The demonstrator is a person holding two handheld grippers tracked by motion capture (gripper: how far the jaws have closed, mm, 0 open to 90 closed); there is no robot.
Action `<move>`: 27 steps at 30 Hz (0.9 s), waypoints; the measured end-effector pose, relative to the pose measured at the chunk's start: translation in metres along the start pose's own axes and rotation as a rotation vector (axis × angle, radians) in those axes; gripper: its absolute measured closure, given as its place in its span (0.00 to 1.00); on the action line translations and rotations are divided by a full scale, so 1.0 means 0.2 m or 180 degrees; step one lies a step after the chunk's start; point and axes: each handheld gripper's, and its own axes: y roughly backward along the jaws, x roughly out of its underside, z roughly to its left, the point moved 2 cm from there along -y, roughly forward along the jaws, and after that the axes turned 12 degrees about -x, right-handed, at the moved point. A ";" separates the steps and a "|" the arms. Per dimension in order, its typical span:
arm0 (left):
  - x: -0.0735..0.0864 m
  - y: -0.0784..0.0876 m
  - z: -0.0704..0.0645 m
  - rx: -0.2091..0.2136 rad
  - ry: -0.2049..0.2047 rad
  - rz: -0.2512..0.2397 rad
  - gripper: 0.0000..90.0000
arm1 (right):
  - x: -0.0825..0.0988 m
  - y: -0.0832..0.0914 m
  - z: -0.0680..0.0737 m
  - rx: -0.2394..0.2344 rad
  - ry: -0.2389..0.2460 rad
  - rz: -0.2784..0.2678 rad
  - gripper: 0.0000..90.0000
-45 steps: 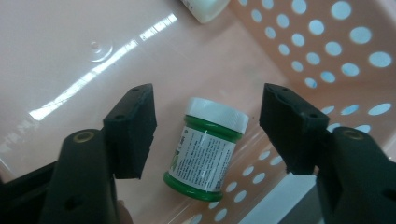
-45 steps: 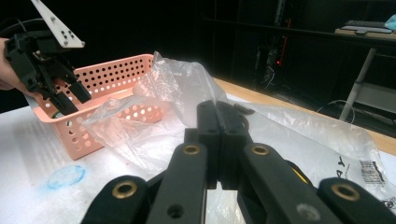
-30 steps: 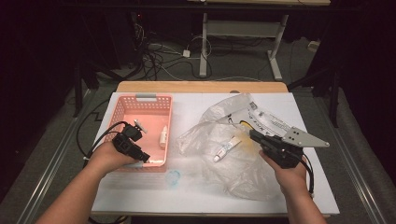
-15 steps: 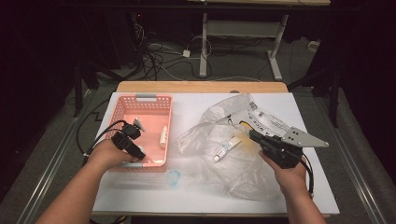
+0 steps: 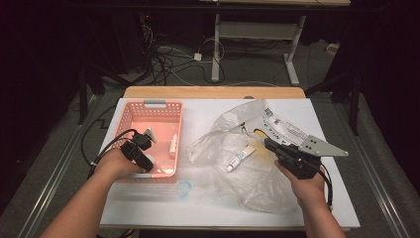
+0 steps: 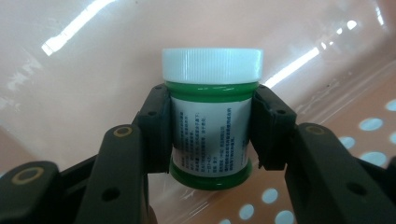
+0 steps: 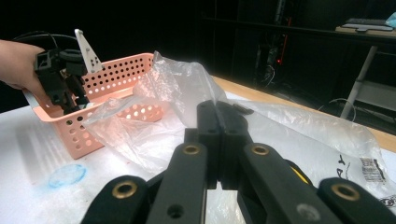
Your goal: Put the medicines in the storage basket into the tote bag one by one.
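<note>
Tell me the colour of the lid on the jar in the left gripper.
White, ribbed lid on a green jar; clearest in the left gripper view.

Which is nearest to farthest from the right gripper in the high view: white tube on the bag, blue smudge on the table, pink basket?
From the right gripper:
1. White tube, just to its left on the plastic bag.
2. Blue smudge, further left, near the table's front.
3. Pink basket, far left.
</note>
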 end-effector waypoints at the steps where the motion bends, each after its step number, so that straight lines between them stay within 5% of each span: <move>1: 0.00 0.00 0.00 0.0003 0.0006 -0.0025 0.60 | 0.00 0.00 0.00 0.0000 0.0008 0.0001 1.00; 12: 0.03 0.06 0.00 0.0104 0.0121 -0.0402 0.60 | 0.00 0.00 0.00 0.0009 0.0008 -0.0001 1.00; 27: 0.10 0.15 -0.07 0.0203 0.0404 -0.1343 0.60 | -0.01 0.01 0.00 0.0020 0.0023 -0.0021 1.00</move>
